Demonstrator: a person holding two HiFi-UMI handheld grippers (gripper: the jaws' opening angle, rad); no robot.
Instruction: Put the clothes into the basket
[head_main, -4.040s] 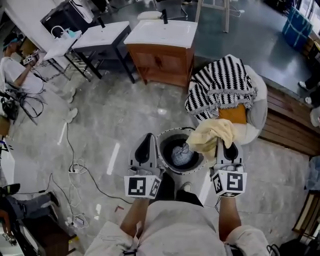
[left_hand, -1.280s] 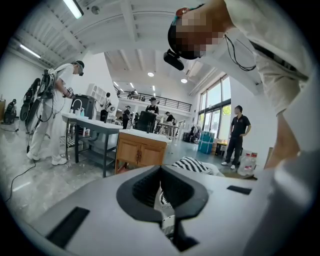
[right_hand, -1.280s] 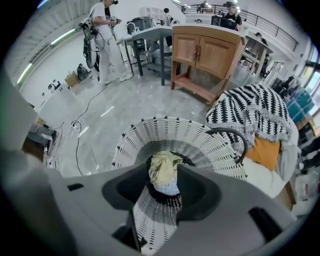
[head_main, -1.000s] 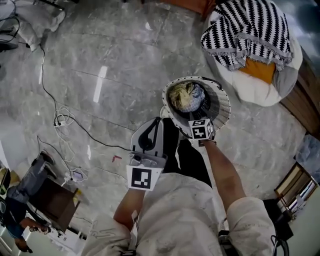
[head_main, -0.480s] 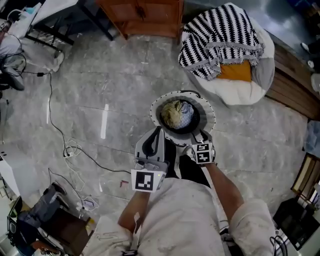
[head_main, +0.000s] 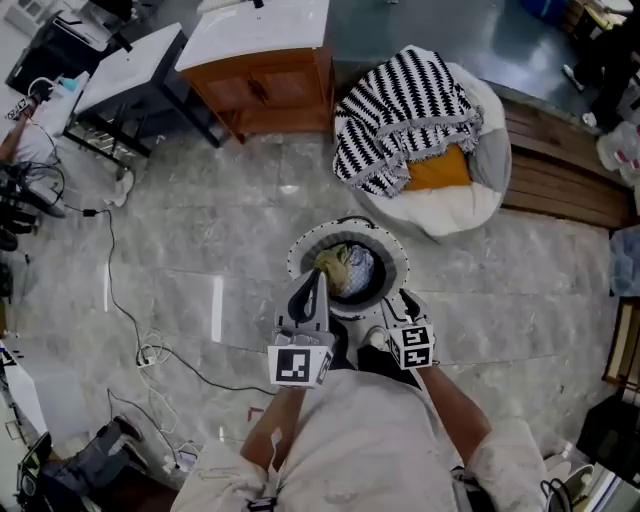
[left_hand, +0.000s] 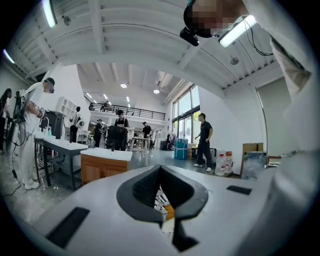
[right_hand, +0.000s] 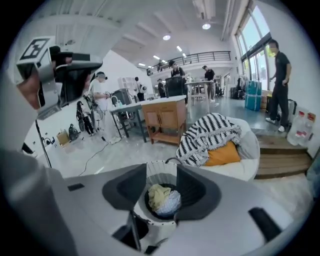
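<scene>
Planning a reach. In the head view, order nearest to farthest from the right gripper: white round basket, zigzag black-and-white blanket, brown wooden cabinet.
1. White round basket, just ahead.
2. Zigzag black-and-white blanket, beyond it.
3. Brown wooden cabinet, upper left.

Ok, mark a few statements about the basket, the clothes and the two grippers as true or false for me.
1. A yellow cloth lies inside the basket. True.
2. The right gripper is shut on a piece of clothing. False: it is open, with nothing between its jaws; the basket only shows beyond them.
3. The left gripper is shut and holds nothing. True.
4. The black-and-white blanket is in the basket. False: it is draped over the white seat, above an orange cushion.
</scene>
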